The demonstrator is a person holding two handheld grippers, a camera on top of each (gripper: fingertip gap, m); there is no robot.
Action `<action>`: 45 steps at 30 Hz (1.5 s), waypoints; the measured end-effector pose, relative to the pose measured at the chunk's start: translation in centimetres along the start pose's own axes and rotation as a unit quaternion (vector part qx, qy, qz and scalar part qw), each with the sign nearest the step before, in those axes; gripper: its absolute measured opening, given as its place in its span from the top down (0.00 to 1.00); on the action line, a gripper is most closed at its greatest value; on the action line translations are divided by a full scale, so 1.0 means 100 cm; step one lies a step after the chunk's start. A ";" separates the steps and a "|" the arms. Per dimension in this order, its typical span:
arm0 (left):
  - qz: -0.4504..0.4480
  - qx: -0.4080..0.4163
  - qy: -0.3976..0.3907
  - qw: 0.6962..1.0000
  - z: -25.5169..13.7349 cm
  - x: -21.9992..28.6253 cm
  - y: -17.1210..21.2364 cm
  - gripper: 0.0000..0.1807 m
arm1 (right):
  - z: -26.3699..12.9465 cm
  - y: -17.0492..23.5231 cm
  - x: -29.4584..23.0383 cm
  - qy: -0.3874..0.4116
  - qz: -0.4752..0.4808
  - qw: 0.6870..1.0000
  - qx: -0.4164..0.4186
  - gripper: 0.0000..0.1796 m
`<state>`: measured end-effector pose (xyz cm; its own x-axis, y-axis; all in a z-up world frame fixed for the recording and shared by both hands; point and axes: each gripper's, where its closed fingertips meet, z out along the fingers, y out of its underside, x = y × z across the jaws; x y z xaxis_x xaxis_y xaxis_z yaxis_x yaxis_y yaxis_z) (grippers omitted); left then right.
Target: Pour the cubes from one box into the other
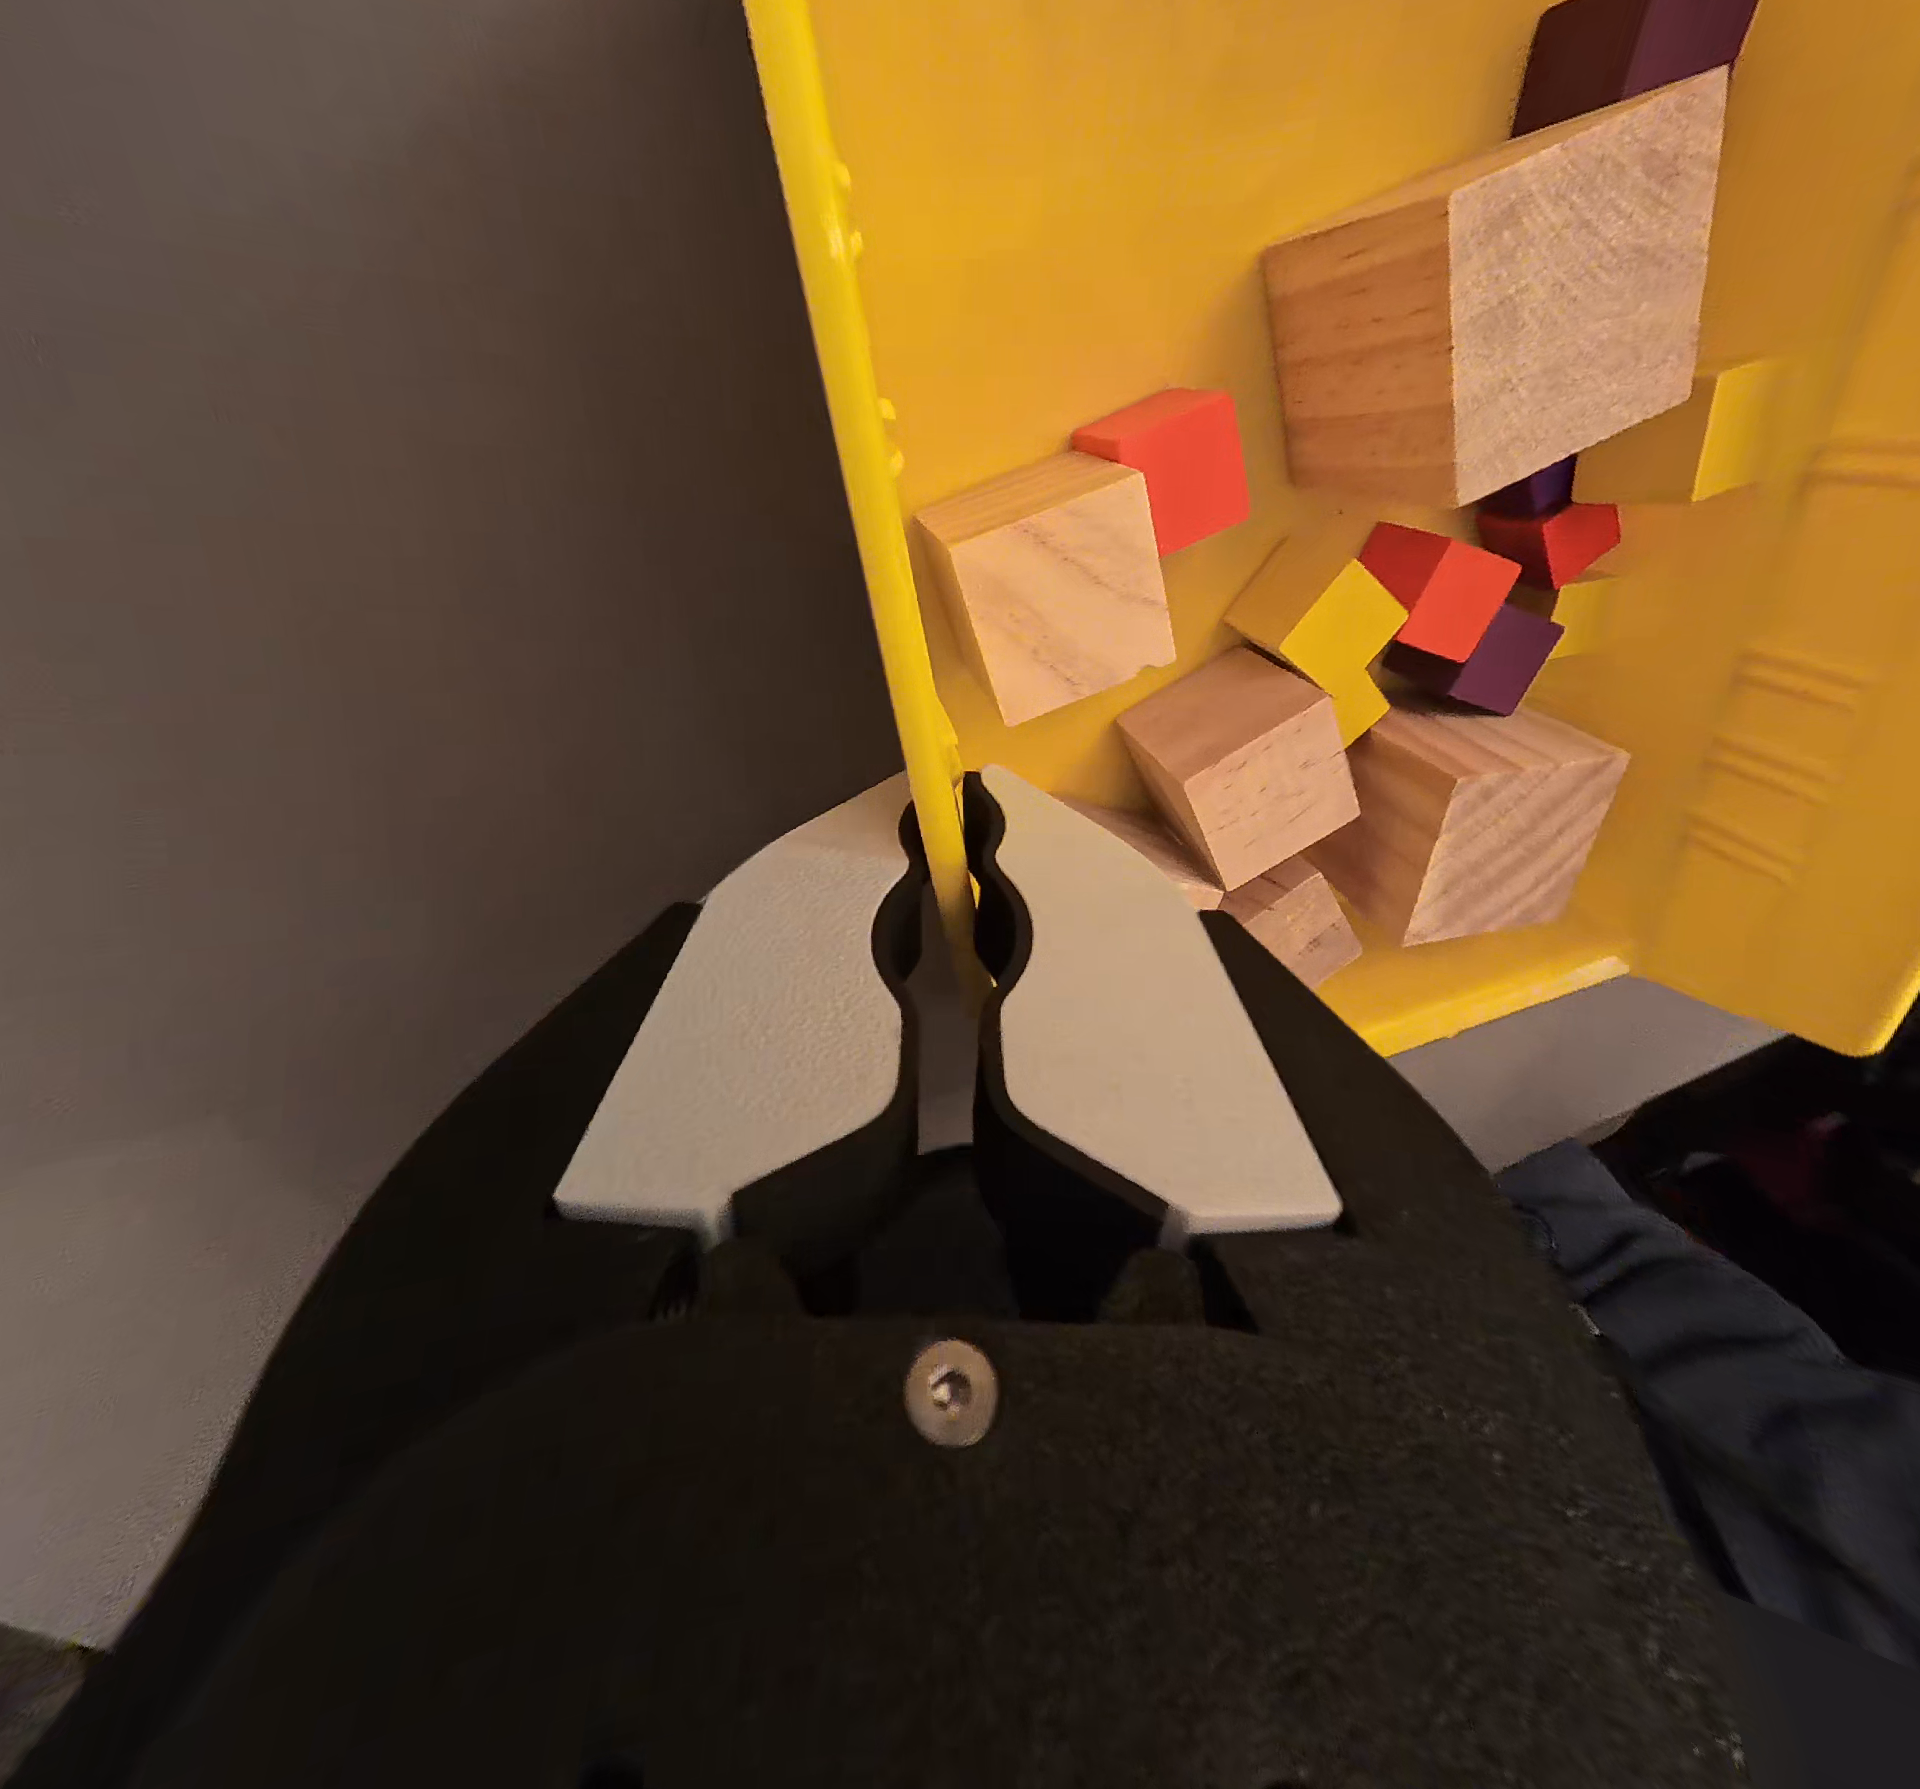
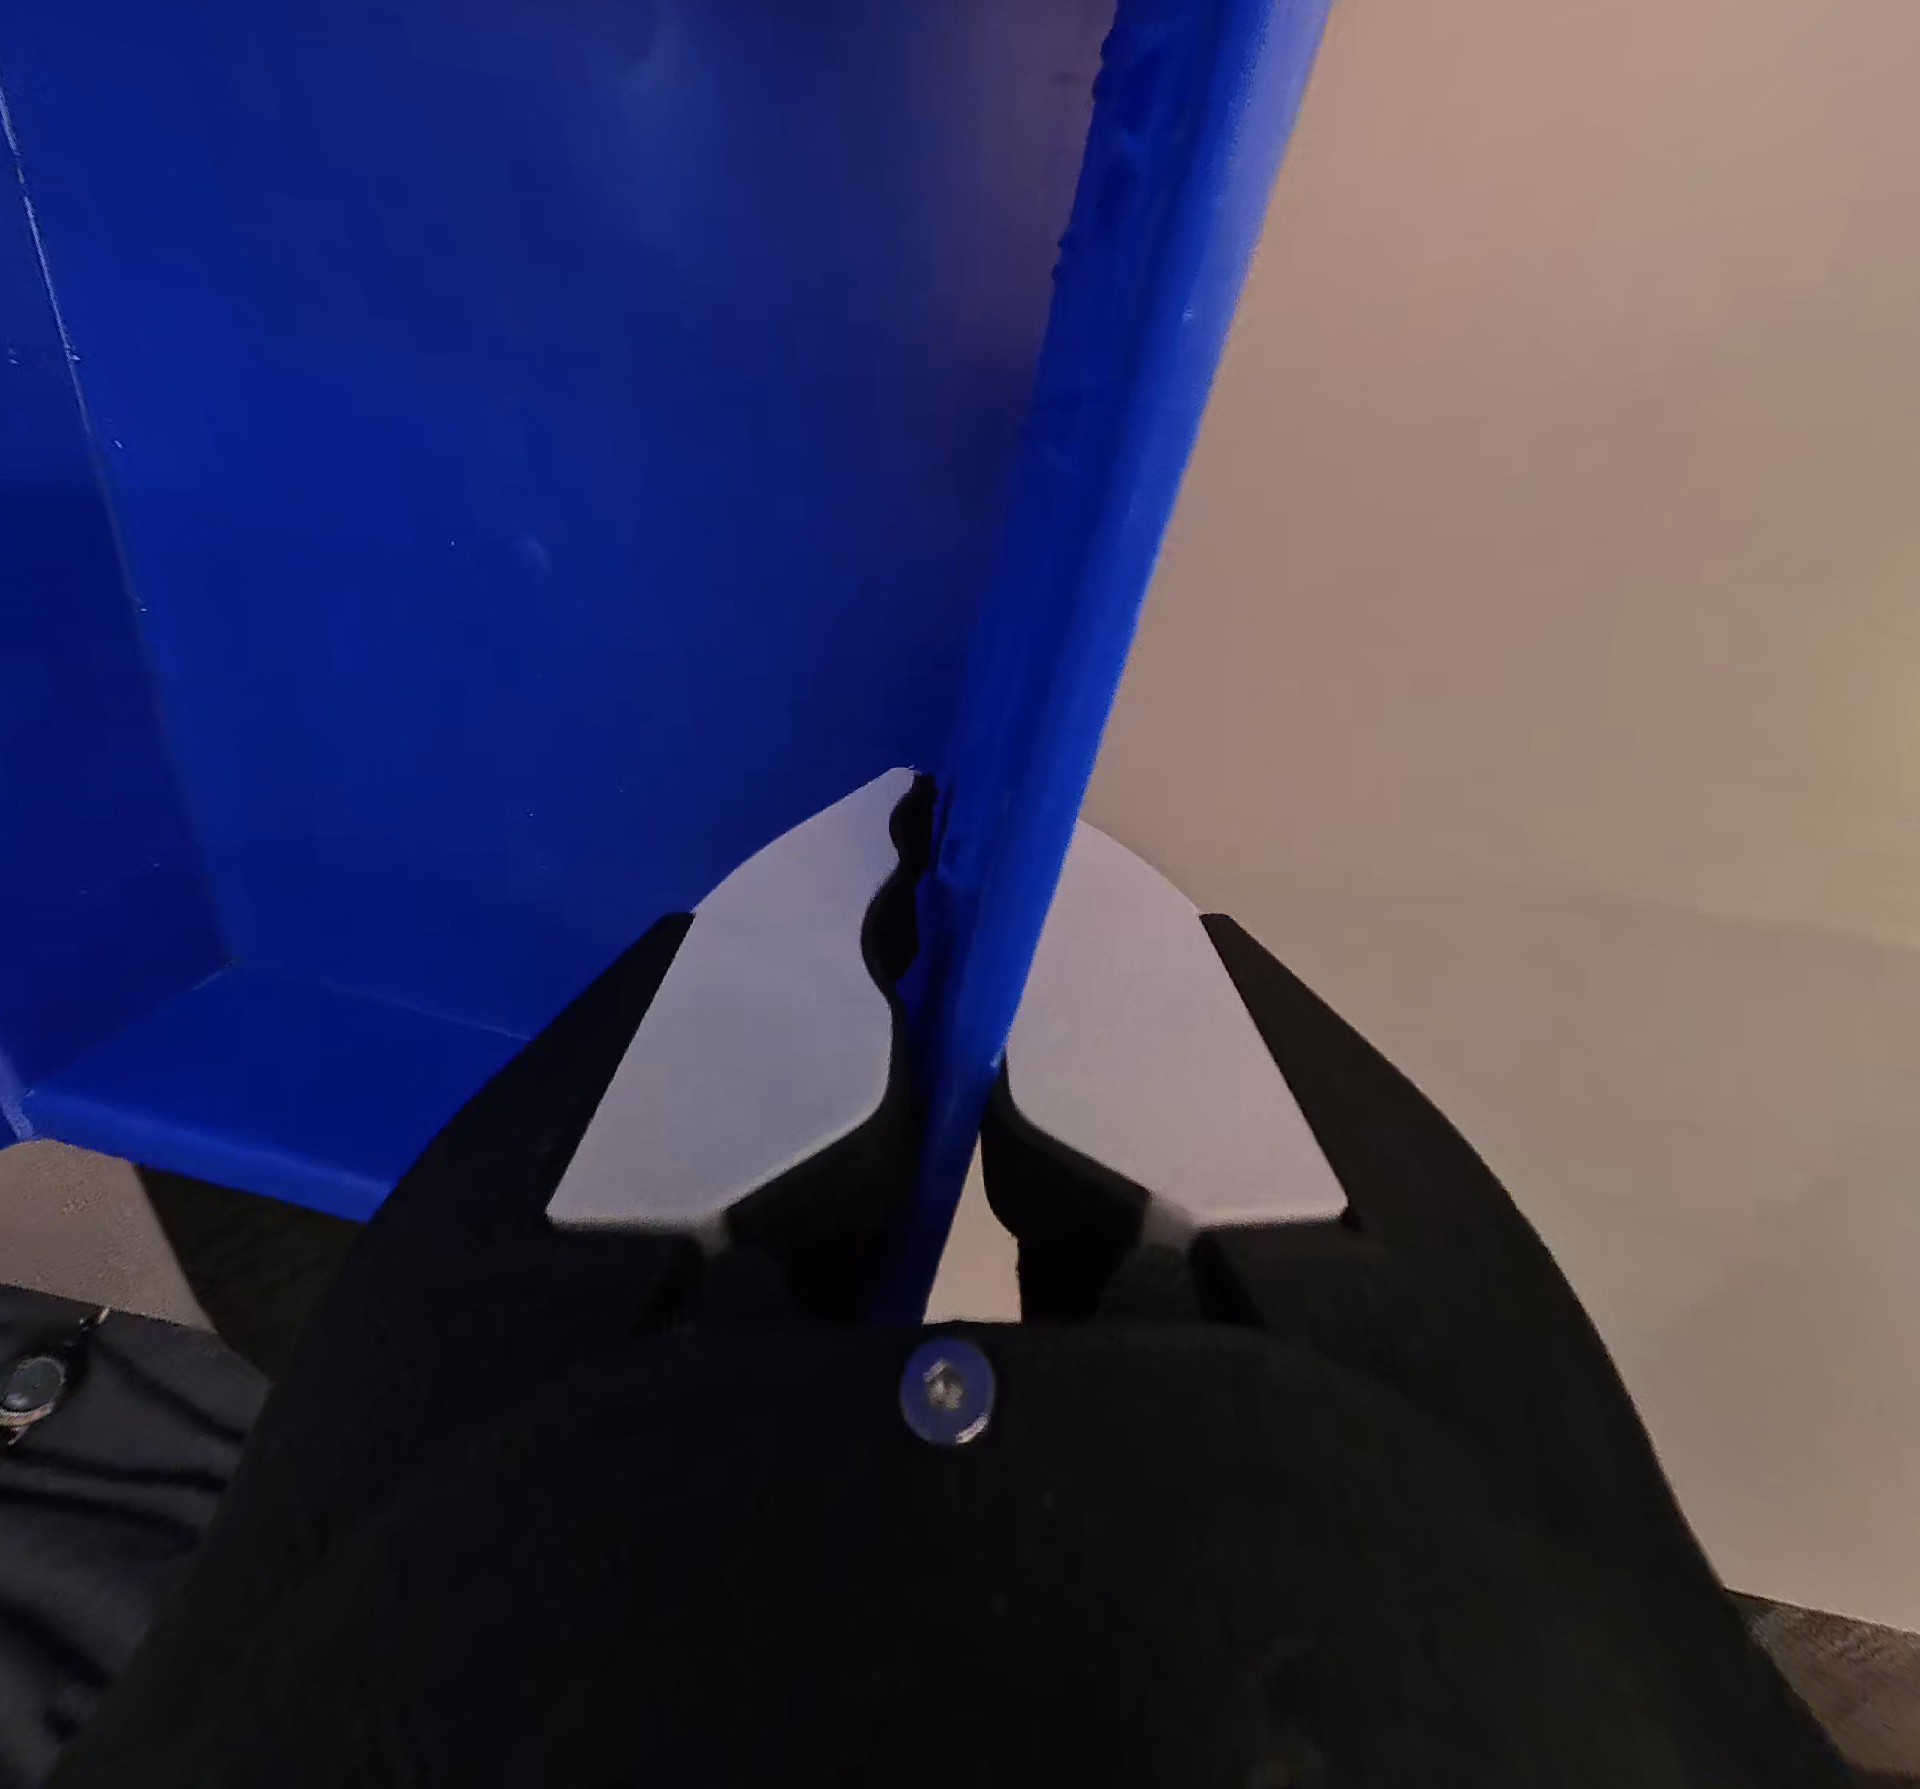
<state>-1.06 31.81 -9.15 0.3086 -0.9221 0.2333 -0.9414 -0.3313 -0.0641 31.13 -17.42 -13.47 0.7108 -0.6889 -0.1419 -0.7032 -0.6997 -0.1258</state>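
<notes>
In the left wrist view my left gripper [image 1: 943, 866] is shut on the thin left wall of a yellow box [image 1: 1039, 181]. One finger is inside the box and one outside. The box holds several cubes: plain wooden cubes [image 1: 1496, 316], red cubes [image 1: 1184, 466], yellow cubes [image 1: 1320, 622] and purple cubes [image 1: 1662, 40], heaped toward its right and near side. In the right wrist view my right gripper [image 2: 971, 866] is shut on the right wall of a blue box [image 2: 520, 389]. No cubes show in the visible part of the blue box.
A grey surface [image 1: 364, 389] lies left of the yellow box. A beige surface [image 2: 1558, 596] lies right of the blue box. Dark cloth [image 1: 1714, 1324] shows at the lower right of the left wrist view and at the lower left of the right wrist view [image 2: 104, 1427].
</notes>
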 end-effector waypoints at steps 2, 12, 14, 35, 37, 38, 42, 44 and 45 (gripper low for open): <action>-0.013 0.011 0.002 1.000 -0.009 -0.030 0.012 0.97 | 0.003 -0.007 -0.018 0.002 -0.013 1.000 -0.005 0.96; -0.049 0.038 -0.027 0.998 -0.041 -0.144 0.064 0.97 | 0.009 -0.009 -0.057 -0.005 0.030 0.999 -0.014 0.96; -0.060 0.046 -0.022 0.997 -0.044 -0.154 0.067 0.98 | 0.009 -0.009 -0.059 -0.007 0.042 0.999 -0.019 0.96; -0.067 0.068 -0.014 0.995 -0.054 -0.188 0.081 0.97 | 0.014 -0.032 -0.074 -0.001 0.048 0.999 -0.022 0.97; -0.069 0.072 -0.009 0.995 -0.054 -0.187 0.081 0.96 | 0.013 -0.032 -0.074 -0.003 0.048 0.999 -0.019 0.96; -0.069 0.075 -0.009 0.995 -0.054 -0.186 0.081 0.96 | 0.013 -0.032 -0.074 -0.003 0.047 0.999 -0.018 0.96; -0.079 0.089 -0.019 0.993 -0.054 -0.185 0.082 0.96 | 0.012 -0.033 -0.074 -0.005 0.043 0.999 -0.011 0.96; -0.076 0.088 -0.028 0.993 -0.053 -0.184 0.084 0.96 | 0.012 -0.033 -0.074 -0.007 0.043 0.999 -0.010 0.97; -0.076 0.088 -0.031 0.993 -0.053 -0.183 0.085 0.96 | 0.012 -0.033 -0.074 -0.008 0.043 0.999 -0.011 0.97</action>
<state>-15.41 46.94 -8.81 0.4579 -0.8676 0.1940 -0.8468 -0.4921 -0.2019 28.20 -9.79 -13.16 0.6478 -0.7435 -0.1660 -0.7608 -0.6425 -0.0914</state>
